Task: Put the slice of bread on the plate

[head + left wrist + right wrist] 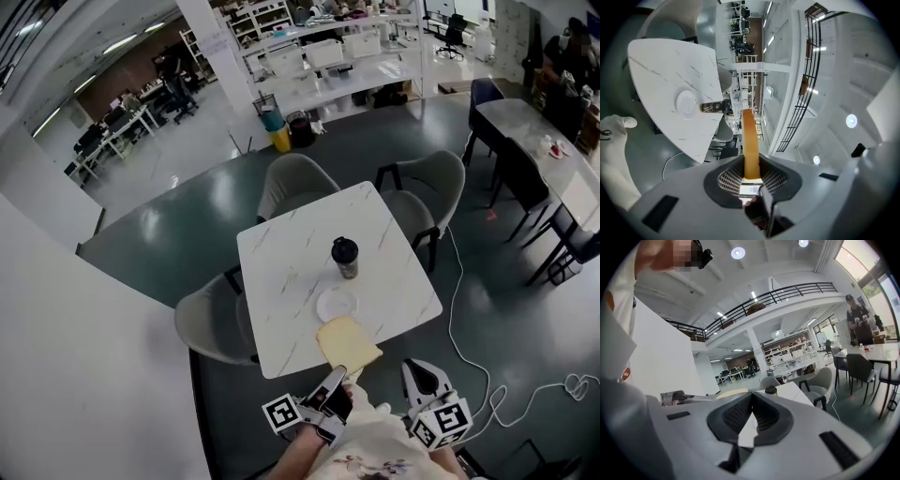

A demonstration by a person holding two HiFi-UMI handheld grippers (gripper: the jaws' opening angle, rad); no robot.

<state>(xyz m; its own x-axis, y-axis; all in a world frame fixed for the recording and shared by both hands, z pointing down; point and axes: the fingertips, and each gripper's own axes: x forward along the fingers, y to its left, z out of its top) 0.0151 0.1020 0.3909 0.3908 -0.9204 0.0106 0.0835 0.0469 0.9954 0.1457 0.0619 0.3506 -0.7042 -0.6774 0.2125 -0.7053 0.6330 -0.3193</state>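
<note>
The white table (291,253) carries a plate (337,304) and a dark cup (345,257). The left hand-held gripper (339,373) grips the slice of bread (349,342) over the table's near edge, just beside the plate. The right hand-held gripper (419,370) is closed and empty.

Item count, centre of the frame:
- one white marble table (281,272)
- one slice of bread (349,342)
- one plate (336,305)
- one lidded black cup (345,256)
- three grey chairs (295,183) around the table

Lower edge of the frame: two grippers, the left gripper (337,377) and the right gripper (419,371).
</note>
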